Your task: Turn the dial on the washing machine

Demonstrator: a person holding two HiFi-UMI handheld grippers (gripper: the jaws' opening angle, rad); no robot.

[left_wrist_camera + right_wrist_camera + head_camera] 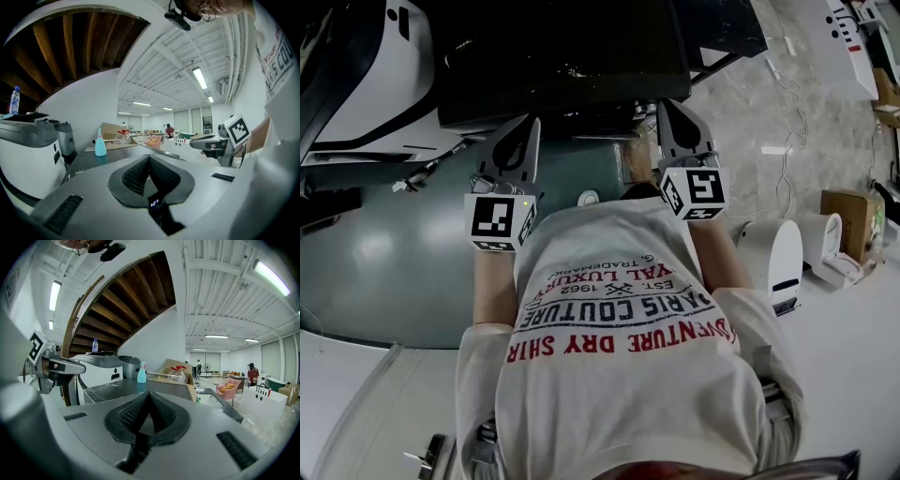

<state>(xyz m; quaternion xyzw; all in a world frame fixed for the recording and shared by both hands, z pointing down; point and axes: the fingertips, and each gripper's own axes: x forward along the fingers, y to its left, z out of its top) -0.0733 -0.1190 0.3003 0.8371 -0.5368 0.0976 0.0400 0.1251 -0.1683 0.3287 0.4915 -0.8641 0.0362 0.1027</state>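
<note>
Holding the left gripper (149, 158) and the right gripper (149, 394) side by side at chest height, the person faces a dark-topped unit (562, 56), with a white machine (366, 84) off its left edge. Both pairs of fingers (133, 176) are pressed together with nothing between them, and neither gripper touches anything. The dial itself I can't find. No view shows a knob, and I can't say for sure which of the two appliances is the washing machine, so where the dial points is unknown. A blue spray bottle (141, 373) stands at the far edge of the dark top. As things lie, this would fit a person poised to reach for the dial just as well as one drawn back after turning it, and nothing here settles which.
</note>
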